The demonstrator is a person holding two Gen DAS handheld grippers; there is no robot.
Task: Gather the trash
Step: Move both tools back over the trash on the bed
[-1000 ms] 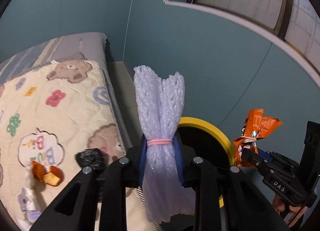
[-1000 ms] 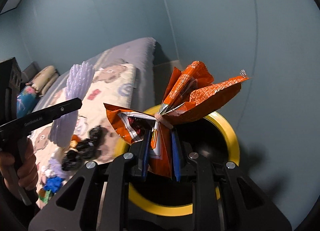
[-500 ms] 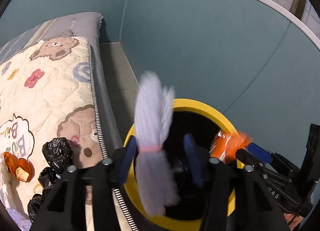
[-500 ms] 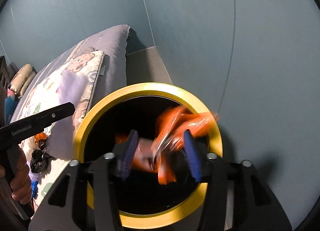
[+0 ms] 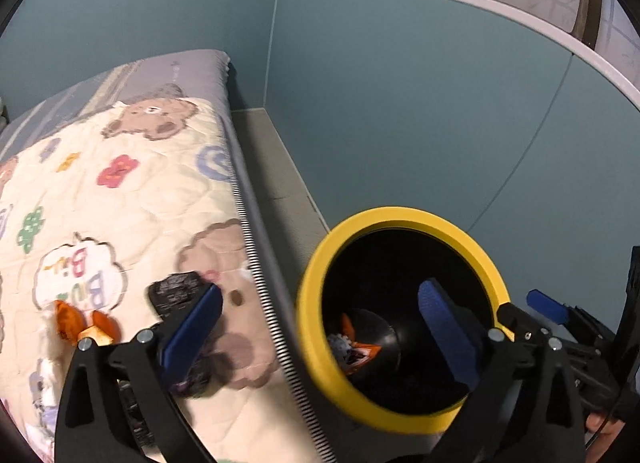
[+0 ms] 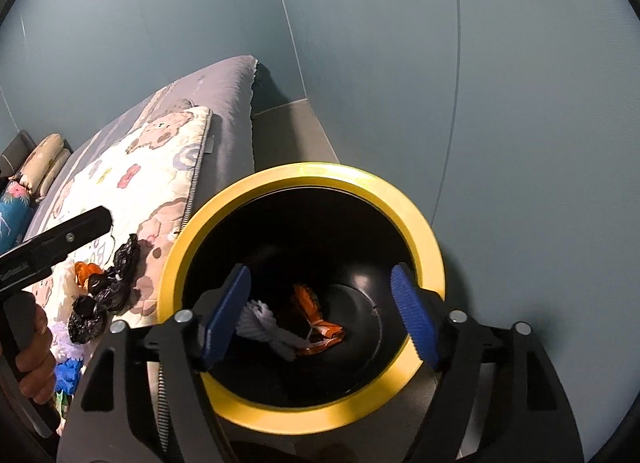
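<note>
A black bin with a yellow rim point(image 5: 404, 219) point(image 6: 304, 175) stands on the floor beside the bed. At its bottom lie a white foam net point(image 6: 264, 323) and an orange snack wrapper point(image 6: 316, 323) point(image 5: 360, 353). My left gripper point(image 5: 320, 331) hangs over the bin's near edge, its jaws opening wide with nothing between them. Above the bin's mouth my right gripper point(image 6: 324, 311) has its jaws opening too, also empty. On the quilt lie black crumpled bags point(image 6: 108, 287) point(image 5: 176, 291) and orange scraps point(image 5: 74, 321) point(image 6: 84, 271).
A bed with a cartoon quilt point(image 5: 120, 199) point(image 6: 152, 167) fills the left side. The teal wall point(image 5: 400, 103) stands close behind the bin. A strip of grey floor point(image 5: 272, 167) runs between bed and wall. A hand point(image 6: 32, 343) holds the left gripper's handle. Blue trash point(image 6: 68, 371) lies near it.
Both grippers opened over the bin. The foam net dropped from the left gripper and the orange wrapper from the right; both now lie in the bin.
</note>
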